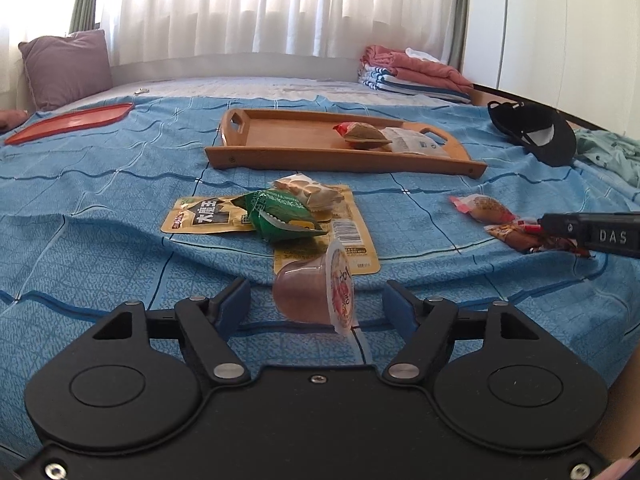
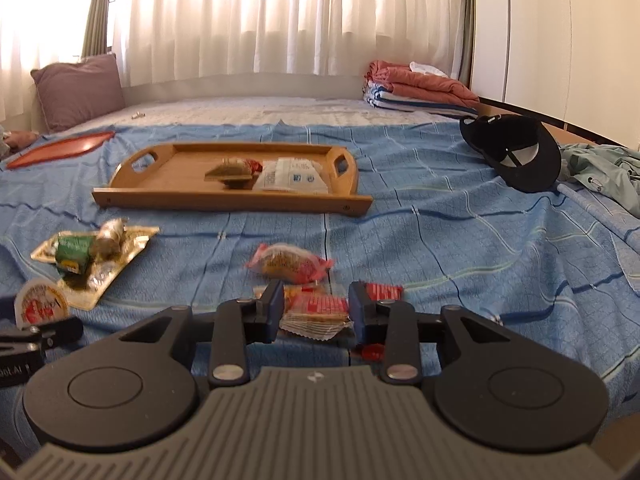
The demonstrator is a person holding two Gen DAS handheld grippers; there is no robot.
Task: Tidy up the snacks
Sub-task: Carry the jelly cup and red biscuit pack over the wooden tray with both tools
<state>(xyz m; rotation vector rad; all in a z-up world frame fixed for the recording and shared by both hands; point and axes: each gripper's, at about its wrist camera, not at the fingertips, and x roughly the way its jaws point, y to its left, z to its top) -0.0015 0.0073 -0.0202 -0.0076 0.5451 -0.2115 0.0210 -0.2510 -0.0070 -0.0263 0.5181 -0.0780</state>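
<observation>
A jelly cup point(image 1: 308, 296) lies on its side on the blue bedspread, between the fingers of my left gripper point(image 1: 318, 304). That gripper is open, with gaps on both sides of the cup. My right gripper point(image 2: 316, 314) is shut on a red-orange snack packet point(image 2: 314, 306), just above the bedspread. A pink packet point(image 2: 290, 266) lies just beyond it. A gold pouch point(image 1: 200, 218), a green packet point(image 1: 276, 212) and a biscuit packet point(image 1: 308, 192) are piled ahead of the left gripper. The wooden tray point(image 1: 280, 156) farther back holds a brown packet point(image 1: 366, 136) and a white packet point(image 1: 412, 142).
A black cap point(image 2: 516, 152) and a green garment point(image 2: 600, 172) lie at the right of the bed. A red lid point(image 1: 72, 122) sits far left by a purple pillow point(image 1: 66, 66). Folded towels point(image 1: 416, 72) are stacked at the back right.
</observation>
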